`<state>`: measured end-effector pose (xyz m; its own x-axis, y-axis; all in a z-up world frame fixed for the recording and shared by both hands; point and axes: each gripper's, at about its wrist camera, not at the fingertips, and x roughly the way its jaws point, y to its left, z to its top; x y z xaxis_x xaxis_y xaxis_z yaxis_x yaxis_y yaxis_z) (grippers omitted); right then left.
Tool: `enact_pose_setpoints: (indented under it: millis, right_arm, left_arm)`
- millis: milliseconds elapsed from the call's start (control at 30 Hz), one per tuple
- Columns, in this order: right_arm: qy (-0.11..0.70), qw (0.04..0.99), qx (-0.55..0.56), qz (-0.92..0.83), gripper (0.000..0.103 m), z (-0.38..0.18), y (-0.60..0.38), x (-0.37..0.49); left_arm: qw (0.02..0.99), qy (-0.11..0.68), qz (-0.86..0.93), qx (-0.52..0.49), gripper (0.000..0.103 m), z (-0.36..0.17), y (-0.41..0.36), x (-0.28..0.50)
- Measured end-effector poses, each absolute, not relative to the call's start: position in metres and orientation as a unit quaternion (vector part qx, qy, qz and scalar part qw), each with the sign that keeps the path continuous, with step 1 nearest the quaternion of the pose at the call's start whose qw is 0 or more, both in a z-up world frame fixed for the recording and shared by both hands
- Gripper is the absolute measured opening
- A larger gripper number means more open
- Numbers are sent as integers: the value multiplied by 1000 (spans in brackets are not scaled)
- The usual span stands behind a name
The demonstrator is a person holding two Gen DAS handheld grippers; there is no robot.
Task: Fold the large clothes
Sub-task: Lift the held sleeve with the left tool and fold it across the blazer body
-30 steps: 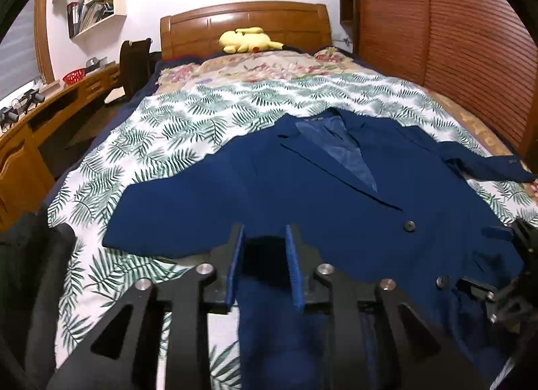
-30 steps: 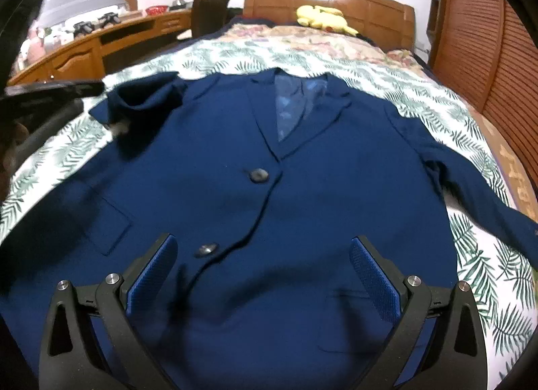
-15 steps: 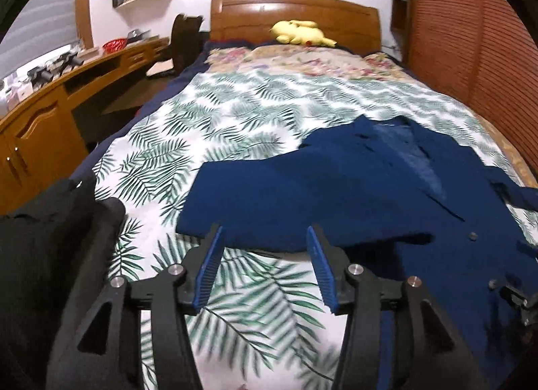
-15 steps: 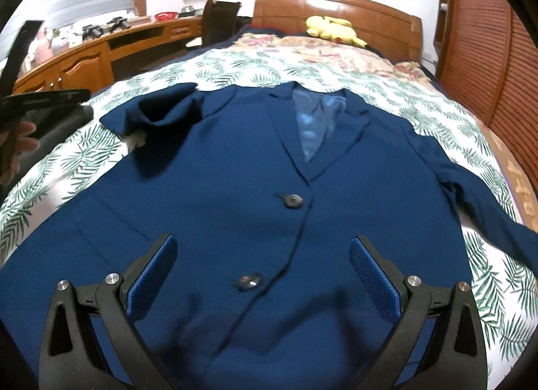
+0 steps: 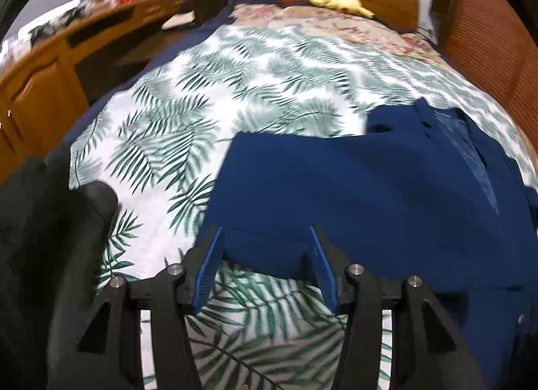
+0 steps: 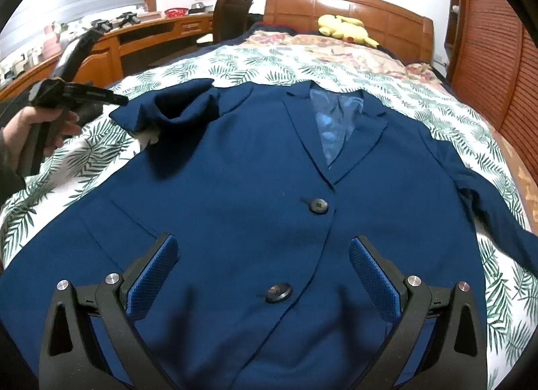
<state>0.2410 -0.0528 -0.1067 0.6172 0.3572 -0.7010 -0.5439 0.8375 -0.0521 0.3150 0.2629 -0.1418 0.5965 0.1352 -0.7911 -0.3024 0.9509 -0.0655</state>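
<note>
My left tool [image 5: 265, 255] has its two blue-padded fingers [image 5: 209, 263] spread apart with nothing between them, pointing forward and slightly down. From the right wrist view I see that same left tool [image 6: 79, 95] off to the far left, gripped in my left hand [image 6: 37, 127], its black fingers lying level and pointing to the right. My right tool [image 6: 264, 272] is spread wider, its textured blue pads [image 6: 153, 277] angled outward to either side, gripping nothing and aimed forward and low.
</note>
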Motion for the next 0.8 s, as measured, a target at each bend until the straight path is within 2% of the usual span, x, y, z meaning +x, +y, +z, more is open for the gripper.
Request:
enact_pose_setpoints:
  millis: [300,567,633,667,700,800]
  right_arm:
    - [366,886,-121,259,103,-109,-56,243]
    - [368,886,-121,254,103,-111,-55,244]
    - [370,887,-115,253,103,-110,-56,245]
    - [371,887,-111,253,103,-110,-58,246]
    - [372,887,-108,252,103,-110,-60,247]
    - [369,890,-104,246,103,-107,-66,248]
  left_arm:
    - [867,456,132,-151,50,-169,288,322]
    - [862,473,114,-142,49,-179,282,331]
    - [866,474,109,-116,34,-178,275,332]
    - [868,472,105,-111,18,-177,273,331]
    - [869,472,101,-111,10,-173,269,331]
    - [877,459,101,-100,2,-156,257,328]
